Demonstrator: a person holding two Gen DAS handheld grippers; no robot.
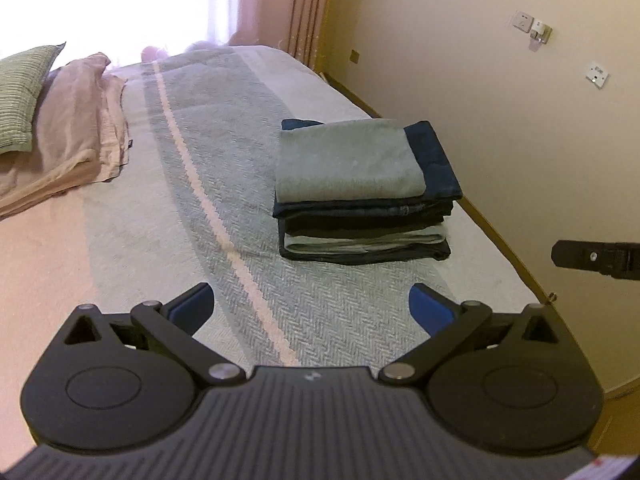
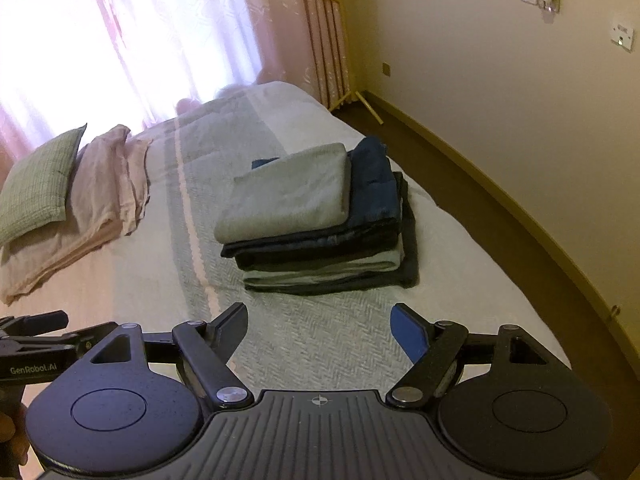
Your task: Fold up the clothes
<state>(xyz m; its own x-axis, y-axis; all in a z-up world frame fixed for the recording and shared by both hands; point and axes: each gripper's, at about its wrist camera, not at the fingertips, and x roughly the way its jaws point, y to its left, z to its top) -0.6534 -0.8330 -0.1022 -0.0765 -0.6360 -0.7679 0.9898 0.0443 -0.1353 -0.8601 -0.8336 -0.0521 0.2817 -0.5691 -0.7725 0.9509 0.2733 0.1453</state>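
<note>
Folded stack set down on the bed, tongs free.
Both the left tongs (image 1: 312, 304) and right tongs (image 2: 320, 330) are held apart and empty above the bed (image 1: 120, 240); the stack of clothes (image 1: 362, 192) is judged finished, so another garment is needed next.

Left gripper (image 1: 312, 306), right gripper (image 2: 320, 330): fingers spread wide, empty.

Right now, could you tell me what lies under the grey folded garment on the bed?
The grey folded garment tops a stack: dark blue cloth, darker layers, a pale green one, another dark. Their covered middles stay hidden.
</note>
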